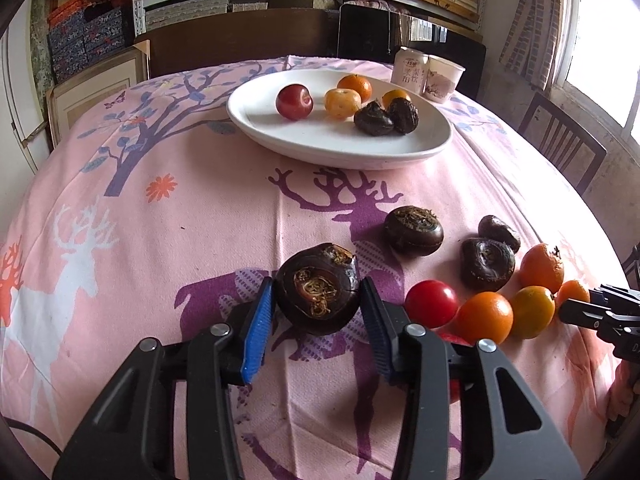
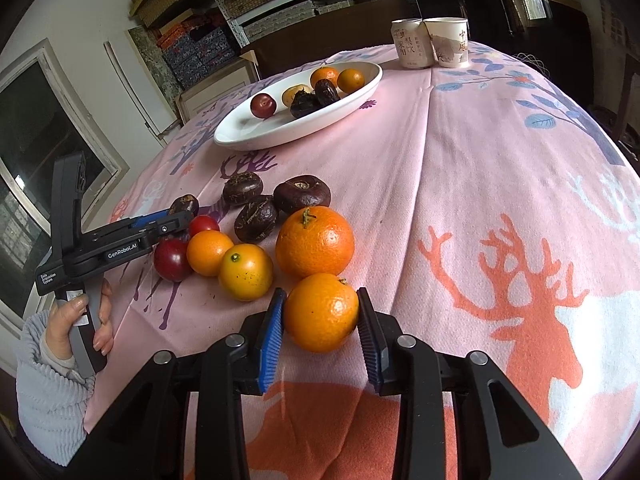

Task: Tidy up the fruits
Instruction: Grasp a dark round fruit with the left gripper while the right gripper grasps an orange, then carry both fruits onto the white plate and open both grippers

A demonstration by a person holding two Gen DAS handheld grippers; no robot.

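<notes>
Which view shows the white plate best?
The left wrist view: the white plate lies nearly square-on, with all six fruits in it separate. The right wrist view shows the plate smaller and at a slant, its fruits overlapping.

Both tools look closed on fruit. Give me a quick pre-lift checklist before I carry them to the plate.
1. Left tool gripping: ok, both pads press the sides of the dark water chestnut.
2. Right tool gripping: ok, pads clamp the small orange.
3. Held orange clear of neighbours: not ok, it sits against the big orange and close to the yellow-orange fruit.
4. Space on the white plate: ok, its left part is bare.
5. Path to plate: ok for the left; loose water chestnuts lie ahead of the right.
6. Fruit lifted yet: cannot tell.
</notes>
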